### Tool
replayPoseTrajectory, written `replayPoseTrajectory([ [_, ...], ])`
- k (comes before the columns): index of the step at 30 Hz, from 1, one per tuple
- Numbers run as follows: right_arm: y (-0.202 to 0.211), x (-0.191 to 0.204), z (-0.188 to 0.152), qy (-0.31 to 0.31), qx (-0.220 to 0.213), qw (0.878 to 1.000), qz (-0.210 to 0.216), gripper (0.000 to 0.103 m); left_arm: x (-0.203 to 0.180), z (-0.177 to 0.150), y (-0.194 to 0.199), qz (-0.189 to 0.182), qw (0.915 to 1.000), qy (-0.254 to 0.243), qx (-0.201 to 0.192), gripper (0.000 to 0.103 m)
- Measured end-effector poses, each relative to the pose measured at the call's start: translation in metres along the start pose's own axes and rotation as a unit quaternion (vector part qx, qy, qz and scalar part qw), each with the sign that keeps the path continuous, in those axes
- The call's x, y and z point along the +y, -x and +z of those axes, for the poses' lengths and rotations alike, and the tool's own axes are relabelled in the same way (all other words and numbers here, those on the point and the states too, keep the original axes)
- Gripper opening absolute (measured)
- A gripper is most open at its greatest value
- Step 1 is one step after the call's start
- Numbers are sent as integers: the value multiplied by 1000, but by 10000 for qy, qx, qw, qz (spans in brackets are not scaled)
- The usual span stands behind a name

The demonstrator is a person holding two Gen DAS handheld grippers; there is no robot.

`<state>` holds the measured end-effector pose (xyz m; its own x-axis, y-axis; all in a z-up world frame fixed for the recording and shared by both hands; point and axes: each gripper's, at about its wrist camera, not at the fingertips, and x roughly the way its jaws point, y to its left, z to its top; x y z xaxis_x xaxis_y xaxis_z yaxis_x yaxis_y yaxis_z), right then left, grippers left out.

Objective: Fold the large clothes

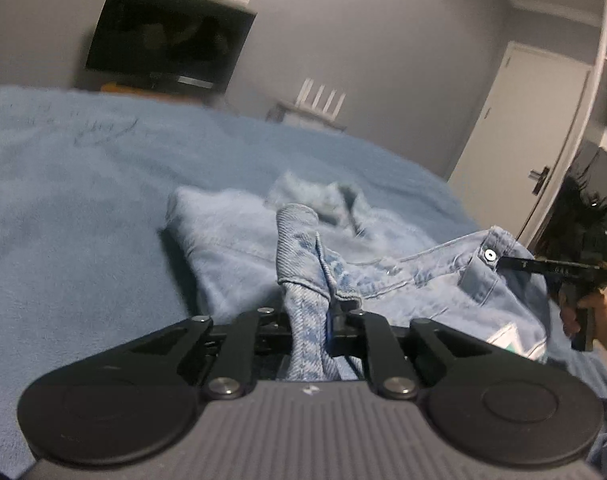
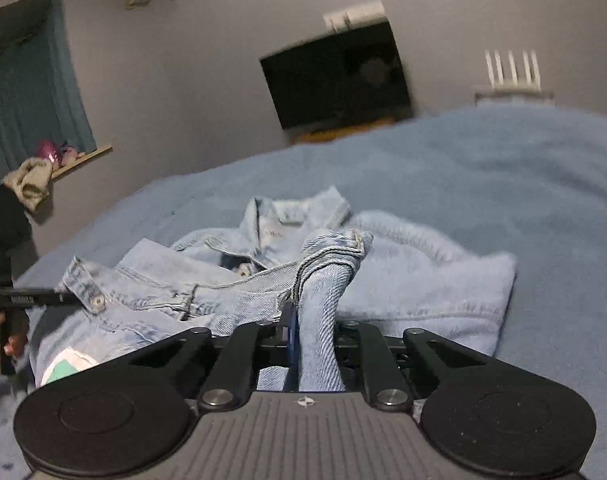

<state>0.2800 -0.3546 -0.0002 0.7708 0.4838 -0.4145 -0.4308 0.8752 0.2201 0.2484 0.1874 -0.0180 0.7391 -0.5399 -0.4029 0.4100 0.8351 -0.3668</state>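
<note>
A light blue denim jacket (image 1: 239,240) lies partly folded on a blue blanket (image 1: 83,200), collar at the far side. My left gripper (image 1: 311,320) is shut on a bunched fold of the jacket's hem, which stands up between its jaws. My right gripper (image 1: 503,262) shows at the right, shut on the jacket's buttoned hem corner. In the right wrist view the jacket (image 2: 423,272) lies ahead, my right gripper (image 2: 313,328) is shut on a raised denim fold, and my left gripper (image 2: 69,300) pinches the other hem corner at the left.
The blanket (image 2: 503,180) covers a bed. A dark TV (image 1: 167,36) hangs on the far wall. A white door (image 1: 523,128) stands at the right. A teal curtain (image 2: 27,92) and a sill with clothes (image 2: 31,184) are at the left.
</note>
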Motion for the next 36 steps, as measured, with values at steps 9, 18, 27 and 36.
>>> replayPoseTrajectory([
  [9, 1, -12, 40, -223, -864, 9933, -733, 11, -5, 76, -49, 467, 9983, -87, -343, 8],
  [18, -96, -41, 45, -308, -325, 9801, -1931, 10, -8, 89, -160, 1795, 9773, -946, 609, 20],
  [27, -90, -27, 29, -183, -307, 9687, -2458, 56, 13, 60, -105, 2513, 9665, -504, 140, 61],
  [36, -55, 90, -37, 2093, -94, 9648, -1588, 54, -85, -3, -61, 1714, 9748, -1368, 420, 61],
])
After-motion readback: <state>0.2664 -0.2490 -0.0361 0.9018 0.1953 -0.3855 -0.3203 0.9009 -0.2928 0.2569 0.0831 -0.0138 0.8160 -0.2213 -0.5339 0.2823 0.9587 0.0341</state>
